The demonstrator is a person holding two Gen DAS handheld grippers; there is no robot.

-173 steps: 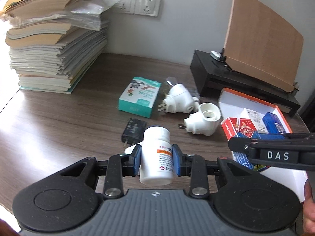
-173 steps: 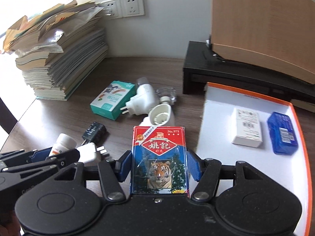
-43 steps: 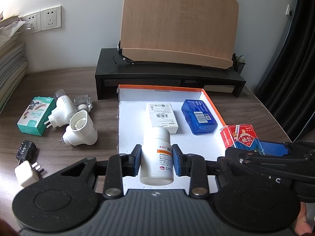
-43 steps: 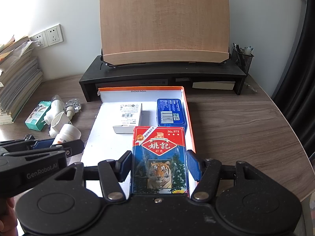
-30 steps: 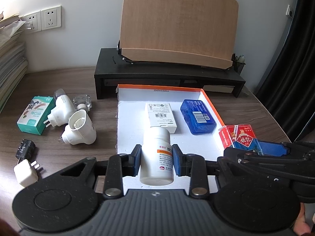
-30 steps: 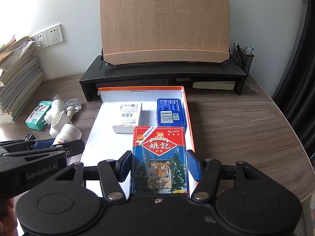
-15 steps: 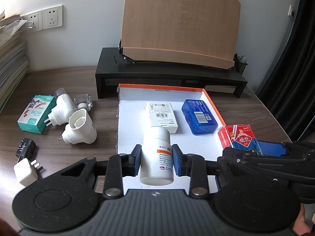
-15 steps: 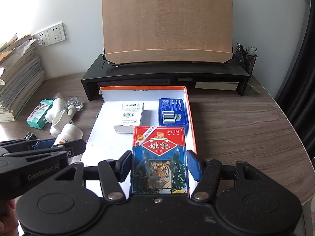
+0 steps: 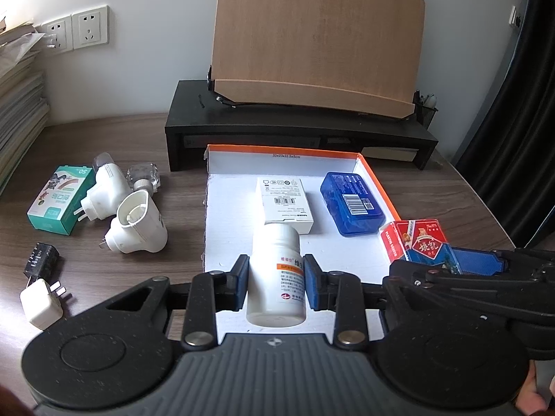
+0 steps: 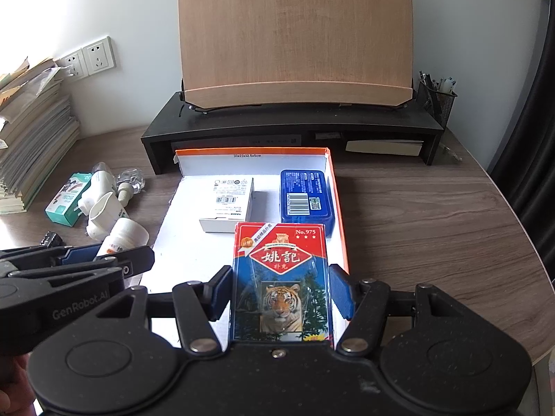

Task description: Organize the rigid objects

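White plastic pill bottle: clamped in your left gripper, poised over the near end of the orange-rimmed box. Card pack: pinched in your right gripper, beside it. Step in hand: placing. Next, lower each into bare floor short of the white carton and blue case ahead, then release.

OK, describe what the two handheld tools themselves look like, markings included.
Both are matte black plastic. The left tool has blue pads on black linkage arms with silver pivot screws, round discs either side and a grey ribbed centre; its side reads "GenRobot.AI". The right tool matches: blue pads, silver screws, black discs. No cables or sleeves show.
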